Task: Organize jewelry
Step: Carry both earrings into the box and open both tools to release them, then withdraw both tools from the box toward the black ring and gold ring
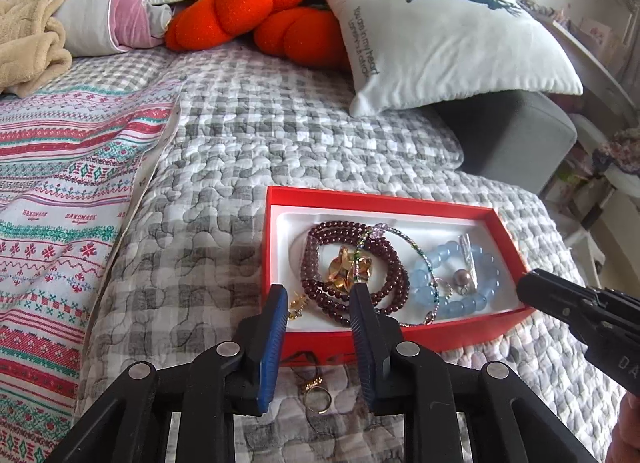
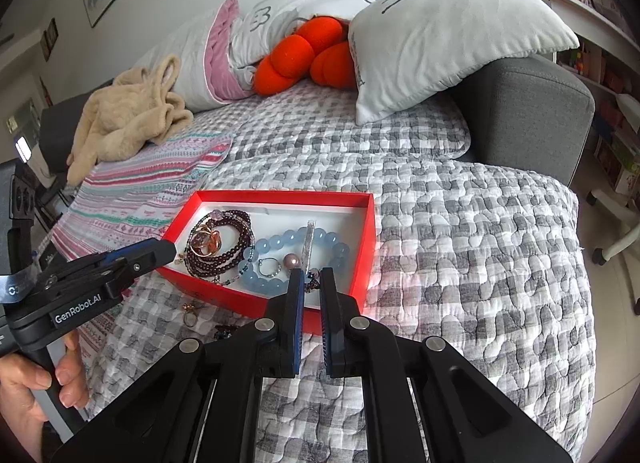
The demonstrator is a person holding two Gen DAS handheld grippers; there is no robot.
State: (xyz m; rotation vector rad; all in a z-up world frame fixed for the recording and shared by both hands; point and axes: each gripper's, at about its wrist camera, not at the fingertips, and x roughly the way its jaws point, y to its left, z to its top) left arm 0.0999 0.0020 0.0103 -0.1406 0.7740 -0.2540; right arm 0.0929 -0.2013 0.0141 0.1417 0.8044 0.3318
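My L gripper [image 1: 320,295] gapes over the red box [image 1: 400,205], R gripper [image 2: 311,277] near-closed, cannot tell on what; ring [image 1: 318,403] on quilt [image 1: 200,263]: light, slippery, pinch the band

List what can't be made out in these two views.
- Right tongs: small dark piece between the fingers, right wrist view; too small to identify, grip unclear.
- Gold ring on the quilt: left wrist view, partly behind the left tongs.
- Red box front lettering: covered by fingers.
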